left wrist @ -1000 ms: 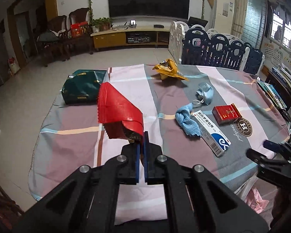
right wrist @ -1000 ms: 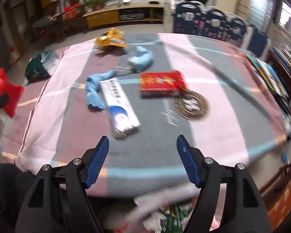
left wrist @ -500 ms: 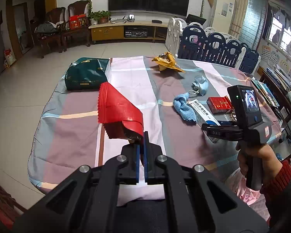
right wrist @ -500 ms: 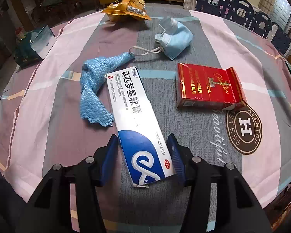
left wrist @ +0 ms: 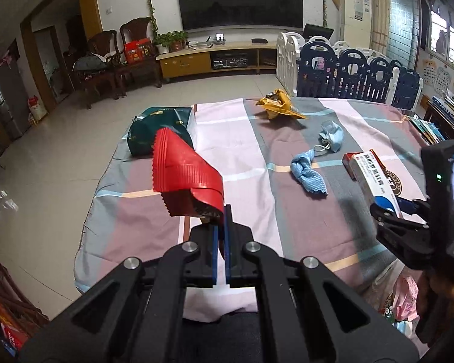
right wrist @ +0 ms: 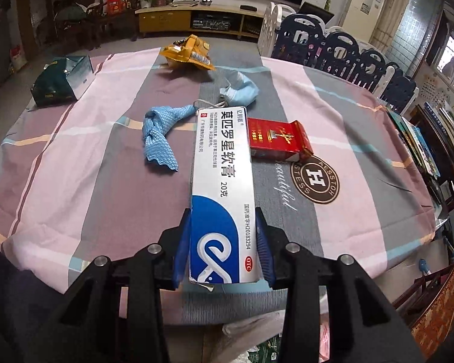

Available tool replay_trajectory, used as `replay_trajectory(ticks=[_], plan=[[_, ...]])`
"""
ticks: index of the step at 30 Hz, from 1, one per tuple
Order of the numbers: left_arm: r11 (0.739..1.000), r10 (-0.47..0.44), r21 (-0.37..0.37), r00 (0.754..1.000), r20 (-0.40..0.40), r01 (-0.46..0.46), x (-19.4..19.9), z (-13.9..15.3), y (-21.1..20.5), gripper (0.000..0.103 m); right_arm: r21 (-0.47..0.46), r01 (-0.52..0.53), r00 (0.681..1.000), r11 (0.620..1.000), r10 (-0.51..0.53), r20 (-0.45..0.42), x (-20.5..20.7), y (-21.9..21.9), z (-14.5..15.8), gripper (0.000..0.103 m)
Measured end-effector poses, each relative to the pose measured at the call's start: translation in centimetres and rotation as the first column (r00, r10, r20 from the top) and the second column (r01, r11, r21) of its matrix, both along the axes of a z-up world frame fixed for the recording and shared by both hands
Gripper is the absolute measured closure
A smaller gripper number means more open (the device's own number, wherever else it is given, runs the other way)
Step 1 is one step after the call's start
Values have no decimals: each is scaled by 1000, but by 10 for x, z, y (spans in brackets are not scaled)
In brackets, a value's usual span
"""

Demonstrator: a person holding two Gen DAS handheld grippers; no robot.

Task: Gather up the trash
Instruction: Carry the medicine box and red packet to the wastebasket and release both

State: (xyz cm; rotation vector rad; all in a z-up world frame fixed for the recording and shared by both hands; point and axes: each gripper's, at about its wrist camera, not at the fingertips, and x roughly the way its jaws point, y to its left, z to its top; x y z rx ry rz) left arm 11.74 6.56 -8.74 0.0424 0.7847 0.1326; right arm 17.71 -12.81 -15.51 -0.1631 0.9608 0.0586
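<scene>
You have a glossy, finely ribbed red foil wrapper (left wrist: 183, 175) with pinked edges, pinched in matt black plastic left gripper (left wrist: 220, 227) arms with smooth blue pads and bright metal bolts. The white-and-blue ointment box (right wrist: 222, 193) looks like smooth coated cardboard, faint sheen. The striped pink-grey tablecloth (right wrist: 75, 163) is matt woven cloth. The light blue rag (right wrist: 158, 134) shows a waffle-textured weave. The red cigarette pack (right wrist: 277, 139) is glossy card; the crumpled yellow snack bag (right wrist: 189, 54) shiny film; the dark green bag (left wrist: 154, 128) glossy too.
</scene>
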Motion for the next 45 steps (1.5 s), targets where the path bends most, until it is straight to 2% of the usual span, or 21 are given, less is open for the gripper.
replay_trajectory(ticks=[10, 19, 31, 45], plan=[[1000, -25, -6, 999, 25, 25, -12, 13, -8, 99, 43, 28, 998, 999, -30, 61, -34, -13, 31, 63], [999, -27, -33, 1000, 17, 27, -15, 18, -8, 99, 69, 28, 998, 997, -31, 55, -48, -11, 39, 63], [998, 2, -67, 997, 73, 3, -35, 35, 11, 99, 111, 80, 993, 991, -88, 76, -83, -30, 63, 63], [995, 31, -100, 996, 84, -22, -42, 36, 28, 99, 109, 50, 994, 993, -60, 90, -86, -7, 70, 63]])
